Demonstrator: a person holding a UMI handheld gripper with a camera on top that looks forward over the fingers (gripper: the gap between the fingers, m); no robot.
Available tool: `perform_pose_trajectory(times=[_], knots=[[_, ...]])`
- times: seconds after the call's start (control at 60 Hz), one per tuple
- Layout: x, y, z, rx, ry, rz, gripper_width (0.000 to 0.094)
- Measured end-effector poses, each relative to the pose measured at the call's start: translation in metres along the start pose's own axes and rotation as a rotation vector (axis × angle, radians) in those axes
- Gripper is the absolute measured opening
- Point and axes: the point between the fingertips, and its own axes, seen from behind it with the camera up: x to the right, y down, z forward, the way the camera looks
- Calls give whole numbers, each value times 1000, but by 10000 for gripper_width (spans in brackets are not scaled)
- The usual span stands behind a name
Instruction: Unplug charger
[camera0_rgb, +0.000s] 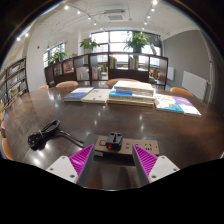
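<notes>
A dark charger plug (115, 140) stands upright in a light power strip (119, 147) with a red switch, on the dark wooden table (60, 112). A black cable (40, 136) lies coiled on the table left of the strip. My gripper (114, 160) is open and empty, its magenta pads (80, 159) spread wide. The strip and charger sit just ahead of the fingertips, roughly centred between them, with clear gaps on both sides.
Books and papers (131, 95) lie spread across the far half of the table. Chairs (67, 86) stand along the far side. Low bookshelves (98, 66) and potted plants (139, 42) line the windows behind.
</notes>
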Motion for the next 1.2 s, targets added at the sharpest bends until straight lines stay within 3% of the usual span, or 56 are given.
perform_pose_trajectory(times=[0.133,0.25,0.4,0.517,0.533,0.6,0.633,0.667,0.717,0.783,0.883,1.067,1.2], knots=[[2,-15,36,42,17,3,648],[5,-21,47,62,53,24,274],[9,-22,48,86,77,56,157],[10,-29,43,-23,102,97,93],[11,-52,32,18,107,97,94],[22,-206,-32,322,102,100,90],[35,-260,-65,449,115,64,91],[57,-316,-77,499,161,33,88],[98,-325,-115,527,234,-11,98],[140,-325,-120,503,292,-36,129],[198,-248,-103,381,339,-6,159],[250,-99,-45,122,273,49,187],[259,-39,-20,55,224,105,198]])
